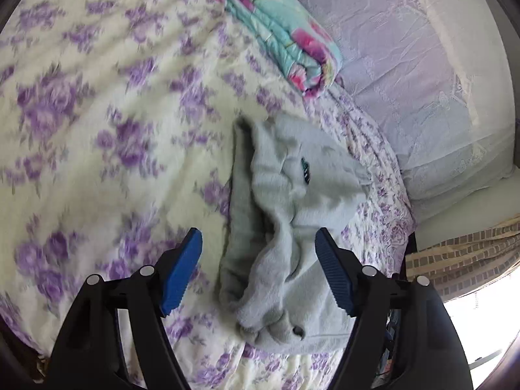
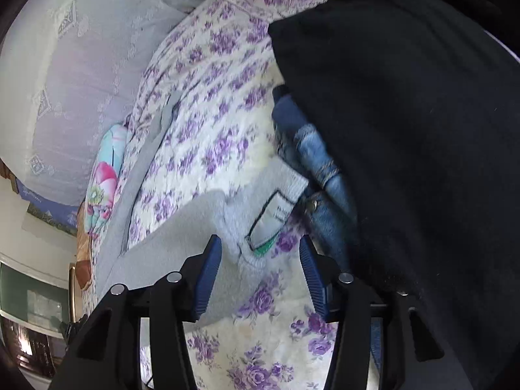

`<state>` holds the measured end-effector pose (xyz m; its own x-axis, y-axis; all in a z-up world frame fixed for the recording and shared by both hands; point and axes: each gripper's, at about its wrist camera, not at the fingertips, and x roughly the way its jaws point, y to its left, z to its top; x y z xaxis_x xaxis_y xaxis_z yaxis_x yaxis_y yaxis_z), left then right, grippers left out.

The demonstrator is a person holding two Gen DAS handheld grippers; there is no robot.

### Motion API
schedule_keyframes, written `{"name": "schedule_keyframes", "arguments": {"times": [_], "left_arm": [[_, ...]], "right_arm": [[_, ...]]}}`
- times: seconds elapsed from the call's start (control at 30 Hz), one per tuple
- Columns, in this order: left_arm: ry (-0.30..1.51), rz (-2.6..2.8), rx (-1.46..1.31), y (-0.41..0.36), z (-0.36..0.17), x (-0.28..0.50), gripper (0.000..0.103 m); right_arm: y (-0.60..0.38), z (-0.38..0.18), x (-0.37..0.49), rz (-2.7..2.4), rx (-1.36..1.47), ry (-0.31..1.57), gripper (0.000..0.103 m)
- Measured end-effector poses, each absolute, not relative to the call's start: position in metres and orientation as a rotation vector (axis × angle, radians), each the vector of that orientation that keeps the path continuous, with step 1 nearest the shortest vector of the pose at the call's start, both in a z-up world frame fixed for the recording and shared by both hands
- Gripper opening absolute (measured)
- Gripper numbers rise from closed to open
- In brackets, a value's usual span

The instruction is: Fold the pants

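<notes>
Grey fleece pants (image 1: 292, 214) are seen bunched on the floral bedspread (image 1: 97, 130); left gripper (image 1: 258, 243) and right gripper (image 2: 260, 253) are both held spread wide, nothing clasped.

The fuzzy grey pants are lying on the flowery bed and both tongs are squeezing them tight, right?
Not quite. The grey pants do lie on the flowery bedspread, but neither tongs squeezes them. The left tongs are open in the left wrist view, and the right tongs are open in the right wrist view.
</notes>
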<state>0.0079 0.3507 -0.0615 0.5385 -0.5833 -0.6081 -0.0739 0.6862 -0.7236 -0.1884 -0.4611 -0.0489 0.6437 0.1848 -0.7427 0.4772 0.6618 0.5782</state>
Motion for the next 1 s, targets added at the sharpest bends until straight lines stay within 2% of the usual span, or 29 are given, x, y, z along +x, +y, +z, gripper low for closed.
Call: {"name": "schedule_keyframes", "arguments": {"times": [0.1,0.27,0.53,0.7,0.87,1.0], "left_arm": [[0.985,-0.377,-0.742,0.334,-0.057,0.046,0.071],[1.096,-0.331,-0.672,0.305,-0.092,0.111,0.071],[1.106,-0.347,-0.597,0.303,-0.105,0.123,0.072],[1.107,-0.353,-0.597,0.297,-0.105,0.134,0.077],[1.088,-0.339,-0.604,0.294,-0.107,0.145,0.077],[1.085,-0.31,-0.623,0.295,-0.108,0.151,0.068]], "right_arm": [[-0.47,-0.046,-0.181,-0.192,0.907,0.819,0.053],[-0.455,-0.05,-0.118,-0.094,0.91,0.821,0.054],[-0.437,-0.053,0.055,0.007,0.869,0.854,0.054],[-0.417,-0.068,0.165,0.059,0.88,0.868,0.054],[-0.374,-0.082,0.256,0.056,0.75,0.904,0.053],[-0.349,-0.106,0.303,0.003,0.652,0.945,0.055]]}}
